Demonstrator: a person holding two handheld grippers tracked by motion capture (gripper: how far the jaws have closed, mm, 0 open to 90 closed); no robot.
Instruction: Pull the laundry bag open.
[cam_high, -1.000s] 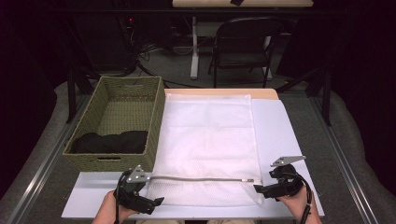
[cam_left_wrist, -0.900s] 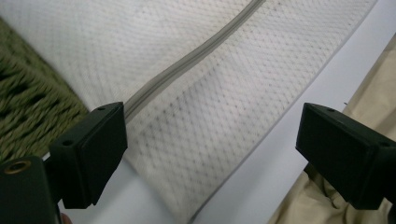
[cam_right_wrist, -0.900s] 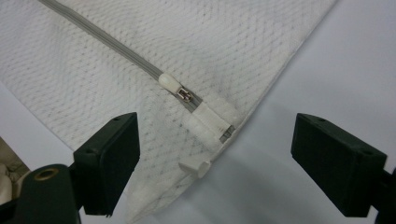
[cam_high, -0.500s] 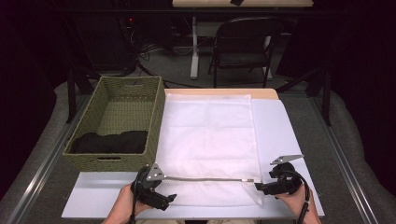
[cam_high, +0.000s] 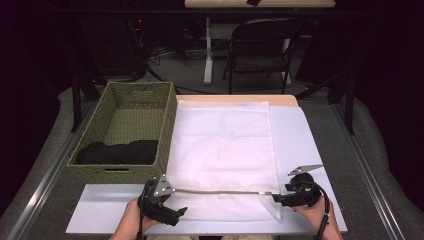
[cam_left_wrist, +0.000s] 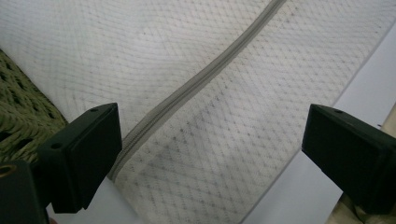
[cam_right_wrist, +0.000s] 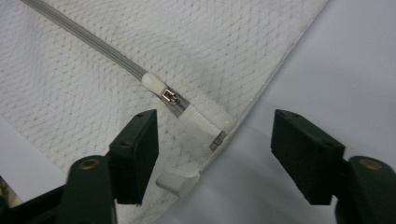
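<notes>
- At the near edge of the white mesh laundry bag (cam_high: 222, 150), both of my claws sit over its grey zipper (cam_high: 220, 191), one at each end; I read this as the setup for working the slider.
- My right gripper (cam_high: 276, 198) is at the bag's near right corner. Its jaws have just been closing and now stand half-wide, with the fabric tab at the zipper's end (cam_right_wrist: 203, 123) between them but not pinched (no pad touches cloth in the right gripper view).
- The slider (cam_right_wrist: 164, 92) lies just beyond that tab, so the zipper looks fully run to this end; I judge the right claw is about to pin the corner.
- My left gripper (cam_high: 181, 212) is at the bag's near left corner, jaws wide and empty, hovering over the zipper tape (cam_left_wrist: 196, 84).
- The bag lies flat on the white sheet (cam_high: 305, 140); I cannot tell whether anything is inside, though it looks thin.
- Left of the bag, touching its edge, stands a green woven basket (cam_high: 95, 172) holding dark folded clothing (cam_high: 117, 151) at its near end (likely what goes into the bag).
</notes>
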